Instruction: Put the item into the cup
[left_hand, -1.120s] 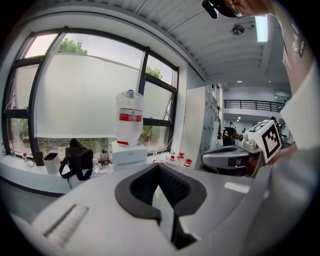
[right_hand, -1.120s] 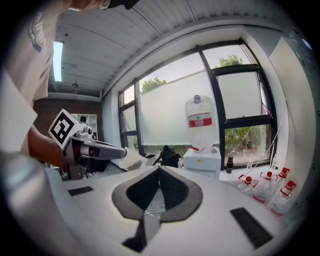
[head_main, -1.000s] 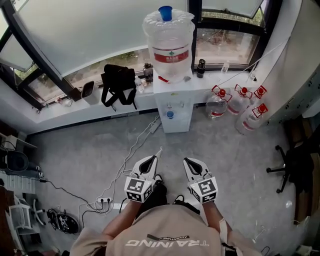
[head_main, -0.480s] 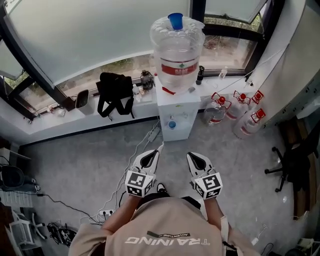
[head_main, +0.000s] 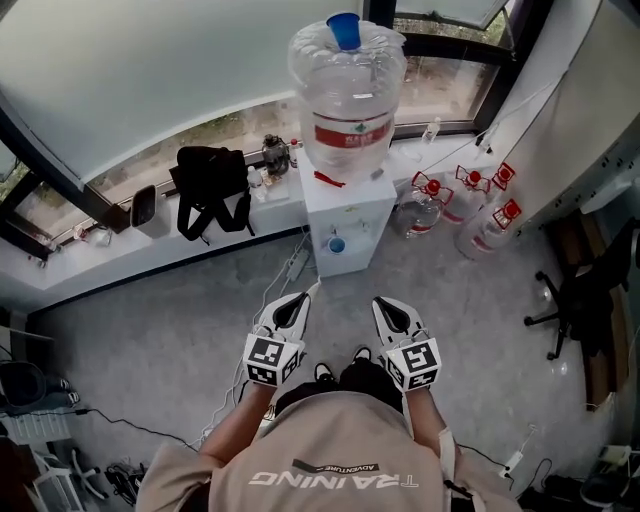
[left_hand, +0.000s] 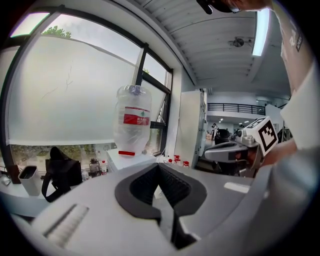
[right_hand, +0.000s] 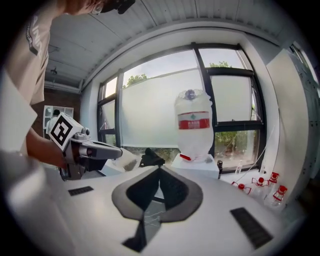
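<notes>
No cup and no loose item shows in any view. In the head view my left gripper (head_main: 301, 298) and right gripper (head_main: 381, 302) are held side by side at waist height over the grey floor, both shut with nothing between the jaws. Both point toward a white water dispenser (head_main: 340, 215) topped by a large clear bottle (head_main: 348, 90) with a red label. The left gripper view shows its jaws (left_hand: 159, 165) closed, with the bottle (left_hand: 132, 117) ahead. In the right gripper view the jaws (right_hand: 160, 169) are closed too, the bottle (right_hand: 194, 125) standing beyond them.
A black bag (head_main: 210, 185) rests on the window sill left of the dispenser. Several clear jugs with red caps (head_main: 440, 205) stand on the floor to its right. White cables (head_main: 290, 265) trail over the floor in front. An office chair (head_main: 580, 310) is at the far right.
The head view has shifted, so the dispenser and the sill sit a little differently in frame. Both grippers stay shut, side by side, at about the same spacing.
</notes>
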